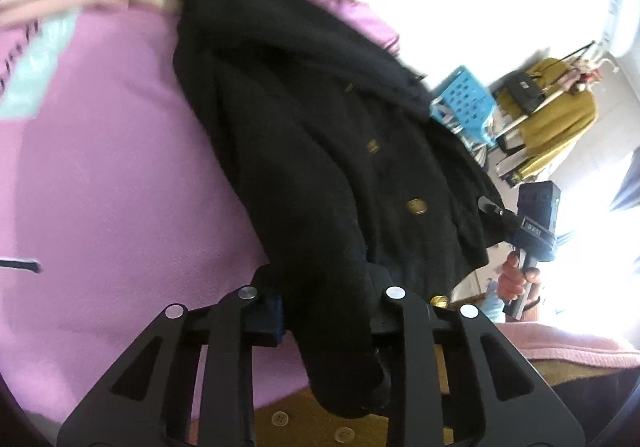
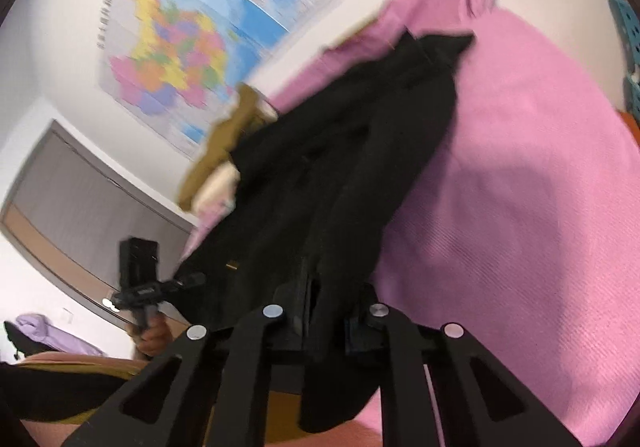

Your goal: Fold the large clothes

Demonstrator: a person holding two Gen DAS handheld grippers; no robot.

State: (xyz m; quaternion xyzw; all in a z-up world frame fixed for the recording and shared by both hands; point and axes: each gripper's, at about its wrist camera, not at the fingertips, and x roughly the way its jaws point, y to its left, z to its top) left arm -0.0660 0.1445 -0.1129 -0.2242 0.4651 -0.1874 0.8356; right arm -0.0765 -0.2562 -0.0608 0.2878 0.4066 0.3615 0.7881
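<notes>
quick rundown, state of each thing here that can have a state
black coat: buttoned as far as can be seen, stretched over the pink sheet, near edge lifted
left gripper: shut on the coat's edge
right gripper: shut on the coat's edge
blue basket: tilted in this view, contents unclear
wall map: hanging flat on the wall
</notes>
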